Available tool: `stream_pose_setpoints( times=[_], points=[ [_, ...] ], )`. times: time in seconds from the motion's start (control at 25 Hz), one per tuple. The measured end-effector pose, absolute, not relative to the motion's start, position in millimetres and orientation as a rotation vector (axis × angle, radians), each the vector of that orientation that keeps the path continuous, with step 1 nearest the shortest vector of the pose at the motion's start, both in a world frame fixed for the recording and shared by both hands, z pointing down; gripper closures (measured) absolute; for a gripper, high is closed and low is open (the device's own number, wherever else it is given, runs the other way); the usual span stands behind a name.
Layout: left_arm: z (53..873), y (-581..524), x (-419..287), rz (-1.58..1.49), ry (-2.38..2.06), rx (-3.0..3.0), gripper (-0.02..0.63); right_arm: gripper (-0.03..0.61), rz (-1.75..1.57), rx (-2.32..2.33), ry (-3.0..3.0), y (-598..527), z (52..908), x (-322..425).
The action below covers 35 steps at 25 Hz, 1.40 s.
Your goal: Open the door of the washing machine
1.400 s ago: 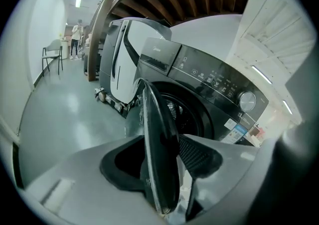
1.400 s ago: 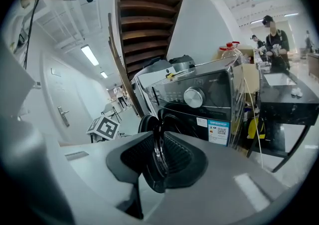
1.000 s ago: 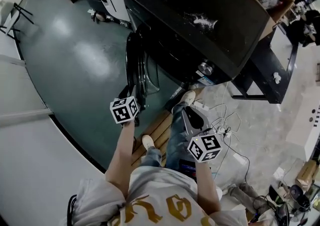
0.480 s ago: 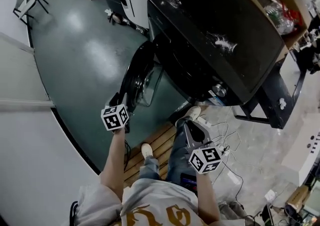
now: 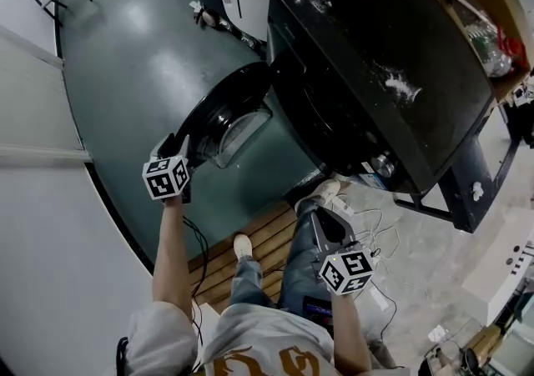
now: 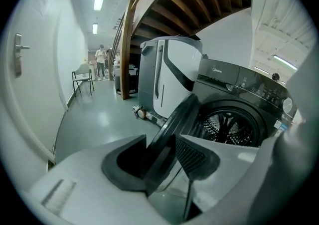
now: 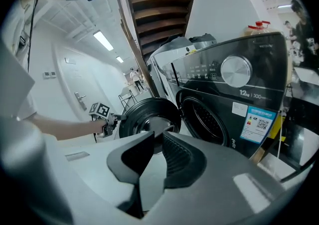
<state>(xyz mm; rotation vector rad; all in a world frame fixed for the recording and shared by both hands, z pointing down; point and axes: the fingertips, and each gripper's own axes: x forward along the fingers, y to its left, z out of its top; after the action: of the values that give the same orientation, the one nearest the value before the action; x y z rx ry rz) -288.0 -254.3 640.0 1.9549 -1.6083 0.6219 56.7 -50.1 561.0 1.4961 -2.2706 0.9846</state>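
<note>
Swung well out from the front of the washing machine (image 5: 375, 74): the door (image 5: 219, 120), dark and round with a clear window, hinged at the machine's left as faced from the front. Clamped on the door's free rim, on the side away from the washing machine, the left hand-held gripper (image 6: 162, 151), one pad pressed on each face of the rim. Uncovered in the washing machine's front, the drum mouth (image 6: 232, 126).

Held back in front of the washing machine, apart from door and drum mouth, the right hand-held gripper (image 7: 158, 141) — jaws narrow, just been closing, a slim gap left and nothing between them.

At the foot of the washing machine, wooden slats (image 5: 259, 228) under the person's shoes. Just beside the washing machine, a white appliance (image 6: 164, 79).
</note>
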Motion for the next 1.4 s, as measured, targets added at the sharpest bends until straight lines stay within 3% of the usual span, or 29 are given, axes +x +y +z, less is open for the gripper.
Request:
stream_pose_setpoints(
  times=[0.56,0.76,1.04,1.4],
  points=[
    [638.5,-300.1,-335.1,0.584,-1.751,1.887,0.431,0.522,0.968,1.463,-2.300,-46.2,556.8,49.7],
    [591.2,-292.5,-343.1,0.472,-1.861,1.923,0.426,0.522,0.895,1.518,-2.340,-46.2,529.8,50.3],
    [485.1,-232.1,-300.2,0.120,-1.706,2.184,0.436,0.534,0.833,1.718,-2.384,-13.7,481.1,44.8],
    [396.2,-127.8,-216.7,-0.032,-1.437,2.442,0.489,0.572,0.628,1.846,-2.523,16.9,413.2,15.8]
  ],
)
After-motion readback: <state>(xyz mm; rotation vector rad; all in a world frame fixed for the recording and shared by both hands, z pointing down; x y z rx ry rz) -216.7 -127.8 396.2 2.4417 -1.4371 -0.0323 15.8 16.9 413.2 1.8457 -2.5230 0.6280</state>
